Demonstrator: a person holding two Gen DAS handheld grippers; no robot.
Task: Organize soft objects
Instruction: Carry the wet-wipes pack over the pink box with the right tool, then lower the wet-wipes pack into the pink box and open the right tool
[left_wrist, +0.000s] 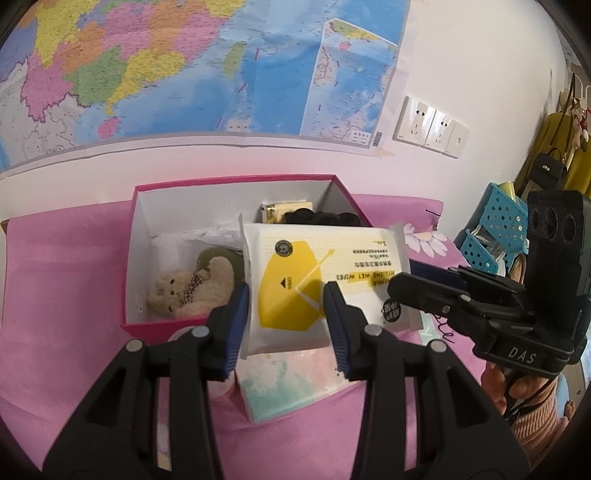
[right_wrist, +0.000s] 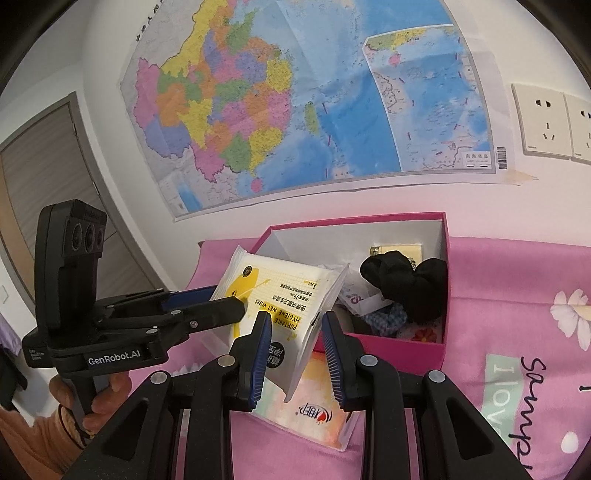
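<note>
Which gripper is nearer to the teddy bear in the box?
Left. The left gripper hangs just beside the teddy bear; the right gripper is past the wipes pack.

This looks like a room in a home, likely a bedroom: a pink flowered bedsheet (right_wrist: 517, 295) covers the surface, a large coloured wall map (right_wrist: 295, 103) hangs above it beside wall sockets (left_wrist: 430, 127), and bags and clothing (left_wrist: 557, 147) hang at one side.

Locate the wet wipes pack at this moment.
In both wrist views the wet wipes pack is held up between the left tongs and right tongs, over the pink box's near rim, above a tissue pack.
</note>
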